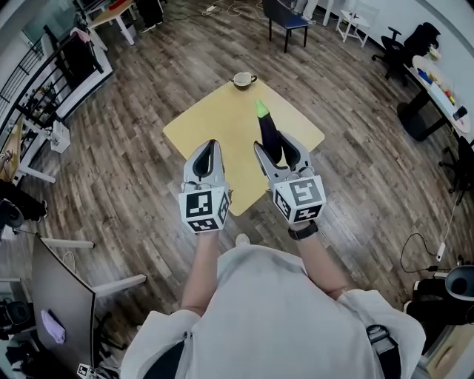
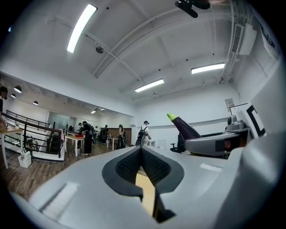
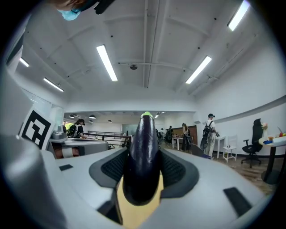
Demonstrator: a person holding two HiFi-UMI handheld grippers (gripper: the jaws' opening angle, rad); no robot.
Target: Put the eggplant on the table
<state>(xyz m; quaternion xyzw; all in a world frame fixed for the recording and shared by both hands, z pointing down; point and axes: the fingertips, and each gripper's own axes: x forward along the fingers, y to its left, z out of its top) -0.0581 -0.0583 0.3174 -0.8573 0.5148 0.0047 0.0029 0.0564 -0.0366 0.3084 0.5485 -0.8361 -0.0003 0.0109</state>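
Observation:
A dark purple eggplant [image 1: 268,132] with a green tip sticks forward from my right gripper [image 1: 272,143], whose jaws are shut on its thick end. In the right gripper view the eggplant [image 3: 143,165] fills the gap between the pads and points away from the camera. It hangs above the near right part of the yellow table [image 1: 215,126]. My left gripper [image 1: 210,145] is level beside it on the left, over the table's near edge, with its jaws shut and nothing between them. The left gripper view shows the eggplant [image 2: 185,127] off to the right.
A cup [image 1: 242,79] stands at the table's far corner. Wooden floor surrounds the table. A dark chair [image 1: 287,22] is behind it, office chairs and a desk [image 1: 437,81] at the far right, a railing [image 1: 44,81] at the left. People stand far off in the room.

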